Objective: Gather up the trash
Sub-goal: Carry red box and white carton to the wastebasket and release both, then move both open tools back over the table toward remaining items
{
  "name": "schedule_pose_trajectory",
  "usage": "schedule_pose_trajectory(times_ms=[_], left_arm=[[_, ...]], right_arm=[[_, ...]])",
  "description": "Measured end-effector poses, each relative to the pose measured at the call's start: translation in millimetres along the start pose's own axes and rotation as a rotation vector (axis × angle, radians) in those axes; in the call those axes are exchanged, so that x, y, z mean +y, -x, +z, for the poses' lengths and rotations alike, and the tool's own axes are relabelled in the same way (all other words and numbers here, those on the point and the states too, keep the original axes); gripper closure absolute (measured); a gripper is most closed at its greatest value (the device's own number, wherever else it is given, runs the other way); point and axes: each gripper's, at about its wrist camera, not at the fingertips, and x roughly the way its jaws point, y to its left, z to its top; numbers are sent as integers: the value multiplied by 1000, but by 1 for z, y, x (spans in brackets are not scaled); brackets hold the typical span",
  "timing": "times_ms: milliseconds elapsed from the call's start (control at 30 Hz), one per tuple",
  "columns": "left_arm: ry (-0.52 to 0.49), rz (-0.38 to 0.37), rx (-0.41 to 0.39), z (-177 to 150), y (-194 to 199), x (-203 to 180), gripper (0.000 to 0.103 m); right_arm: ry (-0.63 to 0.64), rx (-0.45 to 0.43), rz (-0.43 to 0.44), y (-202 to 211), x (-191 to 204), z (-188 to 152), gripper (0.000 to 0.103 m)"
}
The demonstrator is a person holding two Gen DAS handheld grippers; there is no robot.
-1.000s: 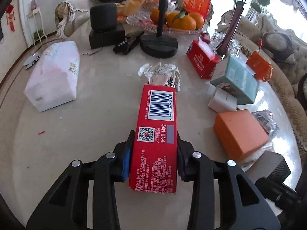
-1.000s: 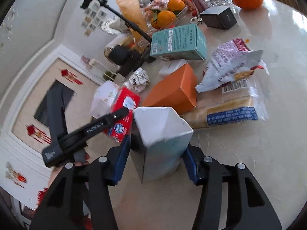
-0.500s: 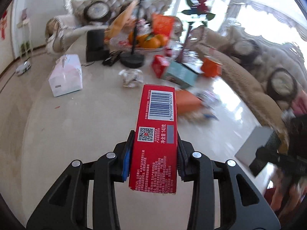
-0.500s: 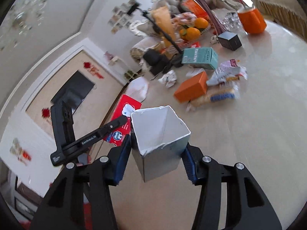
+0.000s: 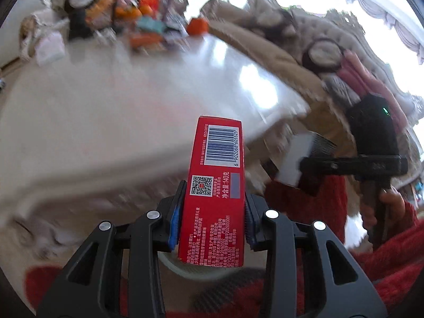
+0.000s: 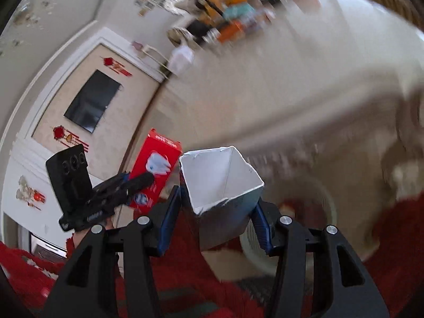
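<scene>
Carrying both loads off the table (image 5: 106, 122): left gripper (image 5: 213, 212) clamped on red carton (image 5: 214, 185), right gripper (image 6: 218, 212) clamped on open white box (image 6: 225, 185); centre each over the pale bin (image 6: 312, 228) below before releasing, one at a time

The near table (image 5: 106, 122) lies bare; clutter (image 5: 143, 26) crowds its far end.

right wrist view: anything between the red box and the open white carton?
Nothing. In the right wrist view the red box and the white carton sit side by side, only background wall between.
</scene>
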Motion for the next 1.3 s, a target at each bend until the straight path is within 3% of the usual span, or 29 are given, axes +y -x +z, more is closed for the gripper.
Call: schedule_pose_trajectory(times_ms=[300, 367, 400, 433, 567, 700, 867, 1067, 1167, 1300], left_arm=[[62, 31, 201, -51, -97, 7, 64], [88, 40, 243, -54, -109, 14, 43], [92, 56, 259, -56, -115, 16, 20], [85, 70, 259, -58, -118, 17, 16], [62, 139, 259, -62, -124, 24, 16], [105, 138, 270, -69, -123, 31, 16], [157, 141, 281, -76, -119, 41, 16], [131, 161, 258, -75, -115, 35, 16], [108, 173, 219, -74, -107, 31, 9], [69, 180, 129, -65, -73, 19, 9]], right_arm=[[20, 136, -166, -72, -40, -18, 53], [29, 169, -207, -82, -46, -22, 48], [24, 185, -228, -88, -50, -22, 35], [19, 193, -248, -92, -55, -24, 30], [4, 214, -318, -95, -77, -32, 28], [-10, 221, -350, -90, -82, -37, 28], [42, 237, -405, -93, -72, -47, 28], [144, 243, -446, -96, -53, -53, 28], [194, 200, -432, -87, -38, -52, 28], [255, 77, -351, -53, -9, -43, 28]])
